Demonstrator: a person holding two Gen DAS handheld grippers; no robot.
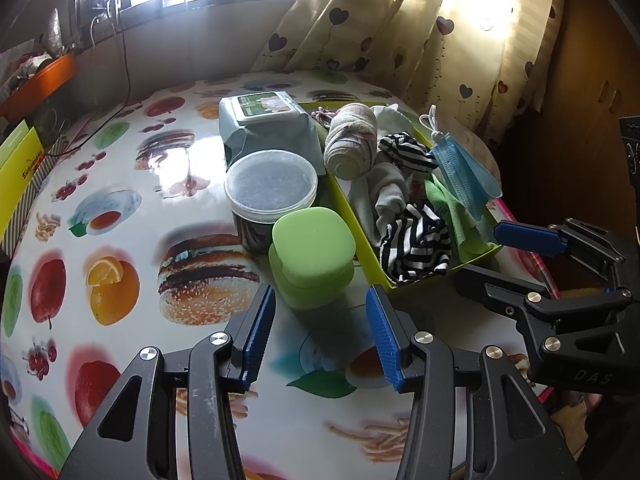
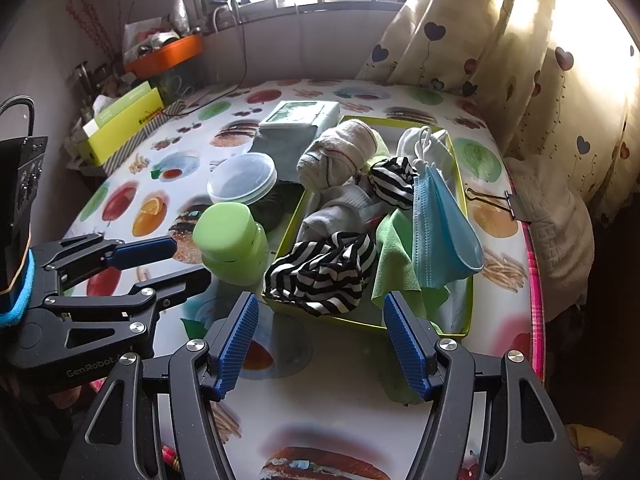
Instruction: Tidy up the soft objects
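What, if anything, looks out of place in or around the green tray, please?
The blue face mask drapes over the green tray's right rim instead of lying inside, and the green cloth spills over its near edge onto the table.

left gripper [image 1: 320, 336]: jaws spread wide, nothing between its pads, held low | right gripper [image 2: 320, 344]: jaws spread wide, nothing gripped, just beside the left, level with it

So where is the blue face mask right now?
The blue face mask hangs over the right side of the green tray, beside the green cloth and a striped sock.
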